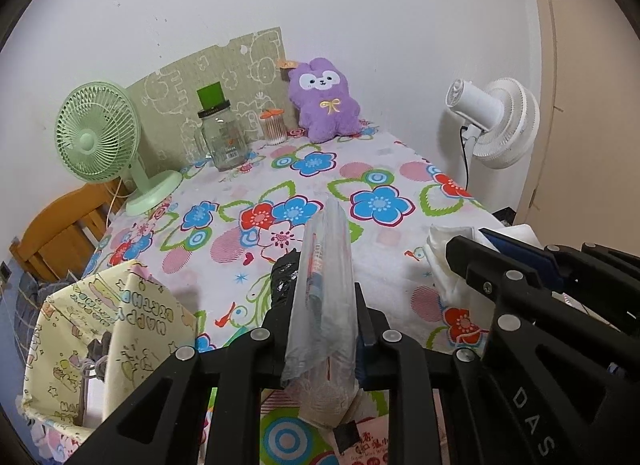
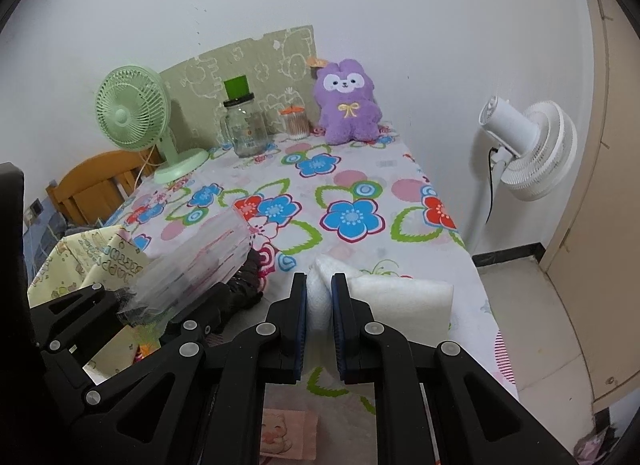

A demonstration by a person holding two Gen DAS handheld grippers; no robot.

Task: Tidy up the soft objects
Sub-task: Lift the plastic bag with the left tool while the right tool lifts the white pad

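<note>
The left gripper (image 1: 322,301) is clenching a clear plastic packet (image 1: 326,265) above the near edge of the floral-covered table (image 1: 372,169). The film is behaving as light, limp and slippery — take hold at mid-length, where it bunches. The right gripper (image 2: 319,293) is clamping a white foam block (image 2: 396,301), also raised over the near edge; it is compressing visibly between the pads (image 2: 301,305), so a moderate squeeze is sufficing. A yellow printed fabric bin (image 1: 120,321) is standing at the near left corner. The packet's contents are blurring into red and blue streaks — unreadable. The bin's interior and the black crumpled item behind the packet are staying mostly hidden.
</note>
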